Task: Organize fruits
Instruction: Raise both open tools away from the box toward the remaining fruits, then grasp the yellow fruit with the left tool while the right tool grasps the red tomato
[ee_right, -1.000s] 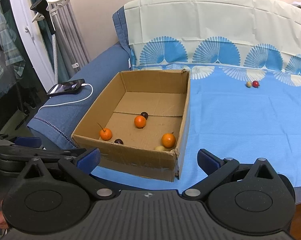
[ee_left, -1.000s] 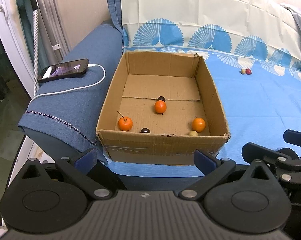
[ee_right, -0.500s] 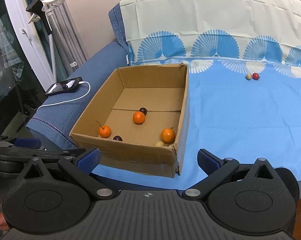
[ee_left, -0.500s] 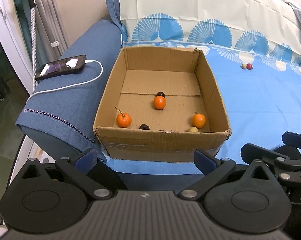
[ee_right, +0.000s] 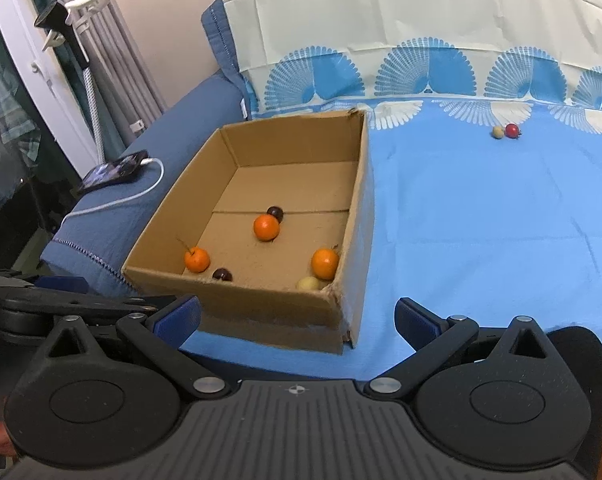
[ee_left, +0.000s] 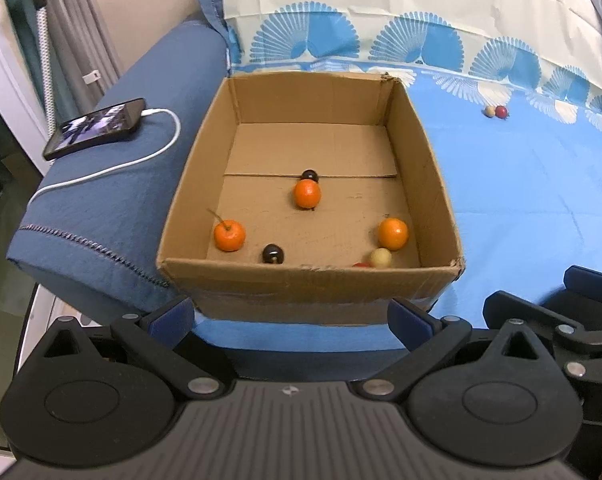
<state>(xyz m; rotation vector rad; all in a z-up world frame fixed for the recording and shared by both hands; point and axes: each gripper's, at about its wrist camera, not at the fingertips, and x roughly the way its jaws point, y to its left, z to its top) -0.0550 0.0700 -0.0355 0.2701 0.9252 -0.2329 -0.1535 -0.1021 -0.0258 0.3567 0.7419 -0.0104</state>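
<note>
An open cardboard box (ee_left: 309,284) (ee_right: 257,312) sits on the blue cloth. Inside lie three orange fruits (ee_left: 307,194) (ee_right: 266,227), two dark ones (ee_left: 273,254) (ee_right: 222,274), a pale yellow one (ee_left: 381,258) (ee_right: 308,283) and a sliver of red (ee_left: 361,265). Far off on the cloth rest a small yellow fruit (ee_left: 489,111) (ee_right: 498,132) and a red one (ee_left: 501,111) (ee_right: 512,130), touching. My left gripper (ee_left: 289,316) hangs open just before the box's near wall, holding nothing. My right gripper (ee_right: 297,318) is open too, over the box's near right corner.
A phone (ee_left: 95,128) (ee_right: 113,170) with a white charging cable (ee_left: 113,168) lies on the blue sofa arm left of the box. The patterned backrest cover (ee_right: 381,40) rises behind. A lamp stand (ee_right: 81,64) and curtains are at far left.
Both grippers have moved slightly forward and higher toward the box; more of its floor shows. Nothing was picked up or released.
</note>
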